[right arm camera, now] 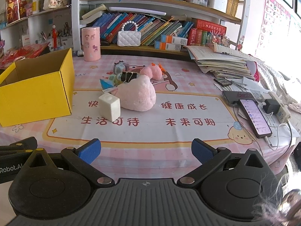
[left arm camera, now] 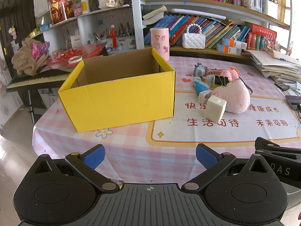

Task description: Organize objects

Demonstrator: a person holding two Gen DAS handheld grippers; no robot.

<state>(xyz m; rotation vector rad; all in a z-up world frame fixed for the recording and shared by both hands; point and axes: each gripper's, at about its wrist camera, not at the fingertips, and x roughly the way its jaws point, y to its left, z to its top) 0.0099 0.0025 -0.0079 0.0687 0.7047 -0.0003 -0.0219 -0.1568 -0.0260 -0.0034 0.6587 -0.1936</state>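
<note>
An open yellow cardboard box (left arm camera: 120,98) (right arm camera: 35,96) stands on the pink checked tablecloth, its floor hidden from me. To its right lies a heap: a cream cube-shaped bottle (left arm camera: 215,108) (right arm camera: 109,107) in front, a pink plush toy (left arm camera: 236,98) (right arm camera: 138,95) behind it, and a blue packet (left arm camera: 200,87) (right arm camera: 106,82), a black binder clip (left arm camera: 221,80) (right arm camera: 128,75) and a small toy camera (left arm camera: 200,70) (right arm camera: 120,66) further back. My left gripper (left arm camera: 150,156) hangs open over the near table edge before the box. My right gripper (right arm camera: 145,152) is open too, short of the heap.
A pink cylinder tin (left arm camera: 160,42) (right arm camera: 91,43) stands behind the box. Phones, a charger and cables (right arm camera: 254,113) lie at the right, beside a stack of papers and books (right arm camera: 223,64). Bookshelves (right arm camera: 150,28) back the table; a keyboard (left arm camera: 37,79) stands left.
</note>
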